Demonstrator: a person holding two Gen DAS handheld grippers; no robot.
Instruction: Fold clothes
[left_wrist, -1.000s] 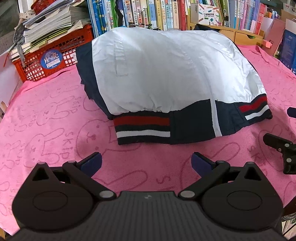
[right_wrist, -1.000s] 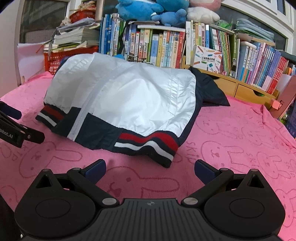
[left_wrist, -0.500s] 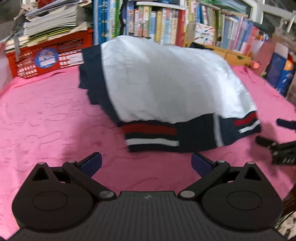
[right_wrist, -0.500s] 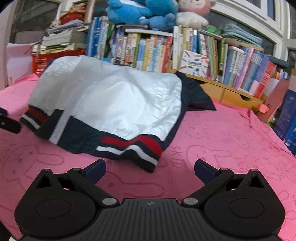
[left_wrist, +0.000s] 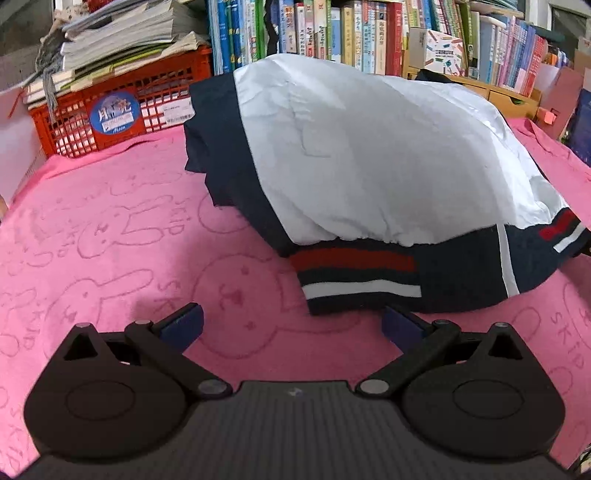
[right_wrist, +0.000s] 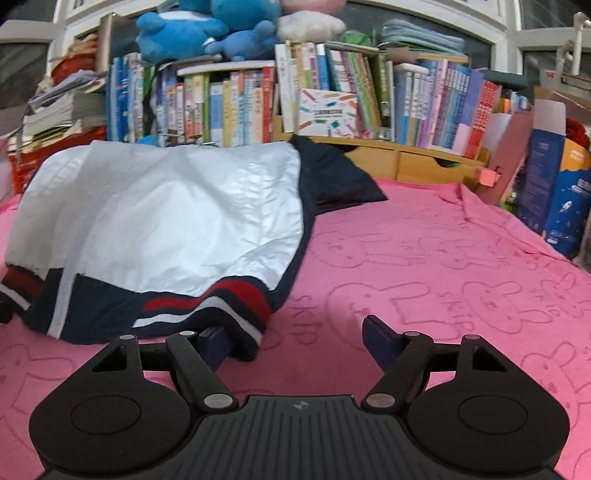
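A white and navy jacket (left_wrist: 369, 155) lies bunched on the pink blanket (left_wrist: 110, 236), its red and white striped hem (left_wrist: 354, 273) facing me. My left gripper (left_wrist: 291, 325) is open, low over the blanket just in front of the hem's left end, with its right finger close to the hem's edge. In the right wrist view the same jacket (right_wrist: 166, 214) fills the left side. My right gripper (right_wrist: 295, 338) is at the hem's right corner (right_wrist: 243, 310) and its jaws are closing. Its left finger is tucked under that corner; the right finger stands apart over bare blanket.
A red crate (left_wrist: 110, 107) stacked with papers stands at the back left. Shelves of books (right_wrist: 332, 107) with plush toys (right_wrist: 207, 33) on top line the back. Wooden drawers (right_wrist: 406, 162) and boxes (right_wrist: 554, 192) close in the right. Bare blanket (right_wrist: 443, 258) spreads to the right.
Both grippers have come closer to the jacket's hem. The right gripper's jaws have narrowed, and its left finger now sits under the hem's corner. The left gripper stays wide.
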